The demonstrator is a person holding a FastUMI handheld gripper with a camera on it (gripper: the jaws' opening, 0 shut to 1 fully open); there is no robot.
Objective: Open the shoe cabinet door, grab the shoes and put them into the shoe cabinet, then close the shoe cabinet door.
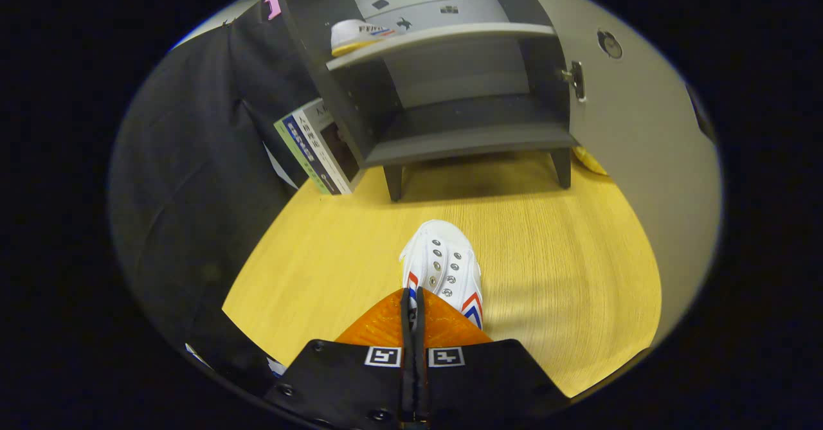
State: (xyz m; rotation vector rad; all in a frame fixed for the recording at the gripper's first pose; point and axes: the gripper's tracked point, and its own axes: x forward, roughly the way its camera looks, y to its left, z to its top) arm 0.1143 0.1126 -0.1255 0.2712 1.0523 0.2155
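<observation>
A white sneaker (pixel 443 266) with red and blue stripes points away from me, toe toward the cabinet, its heel end pinched between my fingers. My gripper (pixel 412 308) is shut on the sneaker's heel rim, the fingers nearly touching. Beyond it stands the dark shoe cabinet (pixel 450 96) on short legs, its door (pixel 636 160) swung wide open to the right. A second white sneaker (pixel 357 35) lies on the cabinet's upper shelf at the left. The lower shelf (pixel 472 131) is bare.
The yellow wooden tabletop (pixel 553 269) spreads around the sneaker. A book (pixel 315 147) leans against the cabinet's left side. A black cloth wall (pixel 193 179) hangs at the left. A small yellow object (pixel 588 160) peeks out behind the cabinet's right leg.
</observation>
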